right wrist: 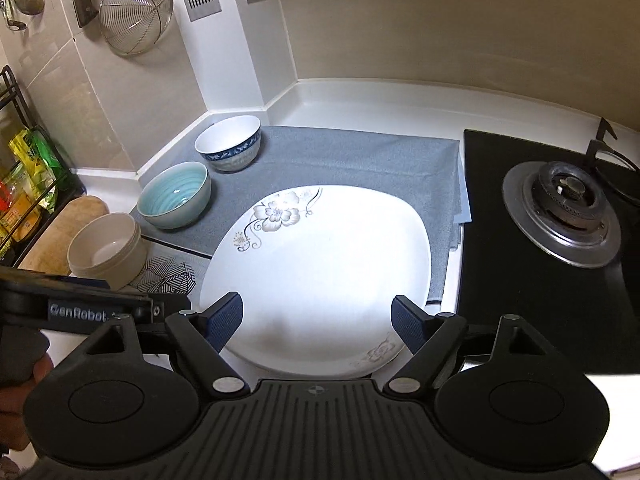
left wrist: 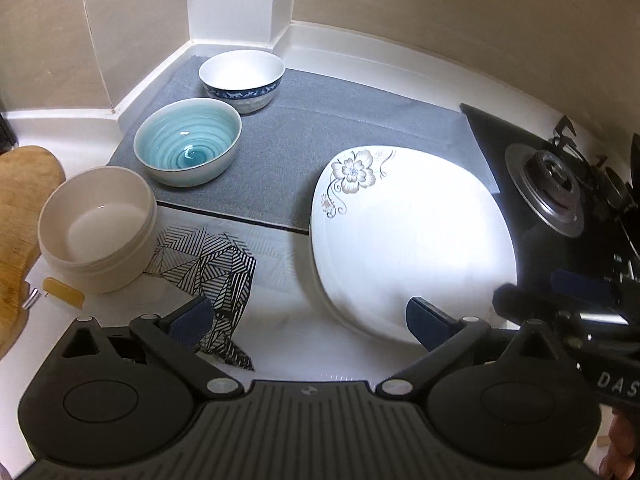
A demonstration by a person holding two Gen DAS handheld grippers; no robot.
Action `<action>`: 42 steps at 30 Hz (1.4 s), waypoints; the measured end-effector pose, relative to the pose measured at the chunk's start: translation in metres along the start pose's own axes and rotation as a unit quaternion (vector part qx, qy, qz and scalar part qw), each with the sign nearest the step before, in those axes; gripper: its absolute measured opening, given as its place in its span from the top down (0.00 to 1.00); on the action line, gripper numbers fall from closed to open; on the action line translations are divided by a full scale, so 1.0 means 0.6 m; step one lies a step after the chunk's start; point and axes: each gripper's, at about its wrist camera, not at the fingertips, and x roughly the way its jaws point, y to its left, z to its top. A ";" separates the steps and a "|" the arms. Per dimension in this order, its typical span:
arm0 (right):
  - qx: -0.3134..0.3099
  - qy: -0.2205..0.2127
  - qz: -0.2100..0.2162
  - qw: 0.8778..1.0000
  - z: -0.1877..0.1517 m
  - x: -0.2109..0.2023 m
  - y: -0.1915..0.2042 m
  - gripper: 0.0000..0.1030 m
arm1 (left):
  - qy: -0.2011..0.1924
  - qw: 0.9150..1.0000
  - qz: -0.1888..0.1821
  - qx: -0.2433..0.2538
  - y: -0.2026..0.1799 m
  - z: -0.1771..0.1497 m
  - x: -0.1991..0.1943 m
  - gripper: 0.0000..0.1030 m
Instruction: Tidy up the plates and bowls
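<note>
A white plate (right wrist: pixel 320 272) with a flower print lies on the counter (right wrist: pixel 360 108), its far part over a grey mat (right wrist: pixel 360 160) and its near edge past the mat's front edge. In the left wrist view a second rim shows under its left edge, so it seems to sit on another plate, though how many are stacked cannot be told.

Three bowls stand in a row to the left of the plate. The white bowl with a blue band (right wrist: pixel 229 142) is farthest back on the mat, near the corner of the wall. The teal bowl (right wrist: pixel 175 199) stands just in front of it, also on the mat. The cream bowl (right wrist: pixel 106 249) is nearest, off the mat, beside a black-and-white striped paper (left wrist: pixel 212 264) and next to a wooden board (left wrist: pixel 20 216).

The right gripper (right wrist: pixel 318 322) hovers over the near part of the plate, its jaws spread wide and holding nothing. The left gripper (left wrist: pixel 308 320) is over the counter at the plate's near left edge, jaws also spread and empty.

A gas burner (right wrist: pixel 562 220) sits on the black stove to the right of the mat. A wire strainer (right wrist: pixel 136 8) hangs on the wall
</note>
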 end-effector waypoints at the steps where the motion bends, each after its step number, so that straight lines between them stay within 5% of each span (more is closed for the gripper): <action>1: 0.002 0.001 -0.003 1.000 -0.003 -0.002 0.004 0.19 | 0.000 1.000 -0.003 0.003 0.000 -0.002 -0.003 0.00; 17: 0.019 -0.028 -0.031 0.999 -0.047 -0.051 0.038 0.17 | -0.013 0.998 -0.016 0.053 0.000 -0.029 -0.032 0.00; 42: 0.012 -0.031 0.027 0.999 -0.028 -0.067 -0.063 0.15 | -0.014 0.999 0.039 0.026 -0.095 -0.021 -0.046 0.00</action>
